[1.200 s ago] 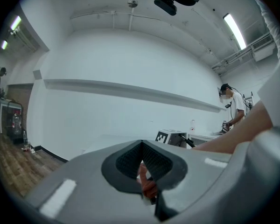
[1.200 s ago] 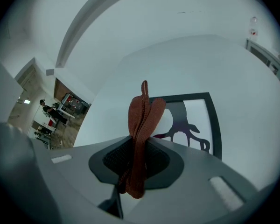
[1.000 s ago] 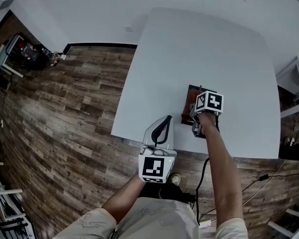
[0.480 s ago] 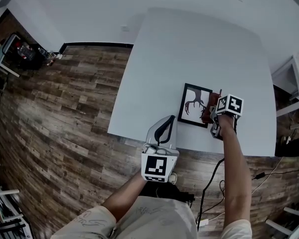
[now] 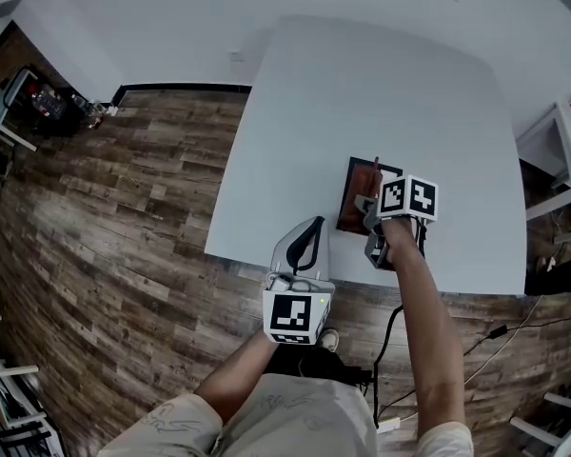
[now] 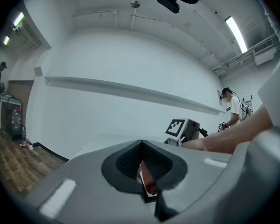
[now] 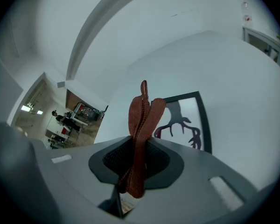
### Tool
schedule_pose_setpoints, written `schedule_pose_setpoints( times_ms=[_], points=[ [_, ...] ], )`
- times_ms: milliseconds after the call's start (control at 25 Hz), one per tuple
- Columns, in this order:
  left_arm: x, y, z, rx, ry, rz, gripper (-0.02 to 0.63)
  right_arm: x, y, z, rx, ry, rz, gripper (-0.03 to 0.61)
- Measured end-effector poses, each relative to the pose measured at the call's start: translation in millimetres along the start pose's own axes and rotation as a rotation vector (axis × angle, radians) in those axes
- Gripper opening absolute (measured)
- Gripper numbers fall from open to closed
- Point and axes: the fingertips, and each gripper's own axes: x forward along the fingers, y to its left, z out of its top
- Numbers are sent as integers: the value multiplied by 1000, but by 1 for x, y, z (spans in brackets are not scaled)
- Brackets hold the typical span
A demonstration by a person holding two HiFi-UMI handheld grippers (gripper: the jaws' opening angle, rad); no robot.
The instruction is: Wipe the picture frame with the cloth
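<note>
A black picture frame [image 5: 387,170] with an antler print lies flat near the front of the white table [image 5: 362,84]. My right gripper [image 5: 369,206] hovers over it, shut on a folded reddish-brown cloth [image 5: 356,198] that covers the frame's left part. In the right gripper view the cloth [image 7: 142,125] sticks up from between the jaws, and the frame [image 7: 186,120] lies just beyond it. My left gripper [image 5: 316,228] is held at the table's front edge, left of the frame, shut with nothing in it. The right gripper's marker cube [image 6: 177,126] shows in the left gripper view.
The table's front edge [image 5: 266,265] runs just under the left gripper, with wood floor [image 5: 124,208] below and to the left. A white shelf unit [image 5: 557,150] stands at the right. A black cable [image 5: 390,350] trails on the floor. People stand far off in both gripper views.
The right gripper has swept the cloth leftwards, from the frame's right edge back over its left part, hiding the print again. The left gripper has stayed put.
</note>
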Motion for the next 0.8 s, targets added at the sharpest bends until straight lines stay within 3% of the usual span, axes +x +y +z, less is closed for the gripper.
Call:
schedule_pose_setpoints(
  times_ms=[320, 800],
  points=[
    [-5, 4, 0, -2, 1, 4, 0, 37, 0, -42, -36, 107, -71, 95],
    [2, -6, -3, -13, 8, -20, 0, -6, -74, -33, 6, 66, -192, 95]
  ],
)
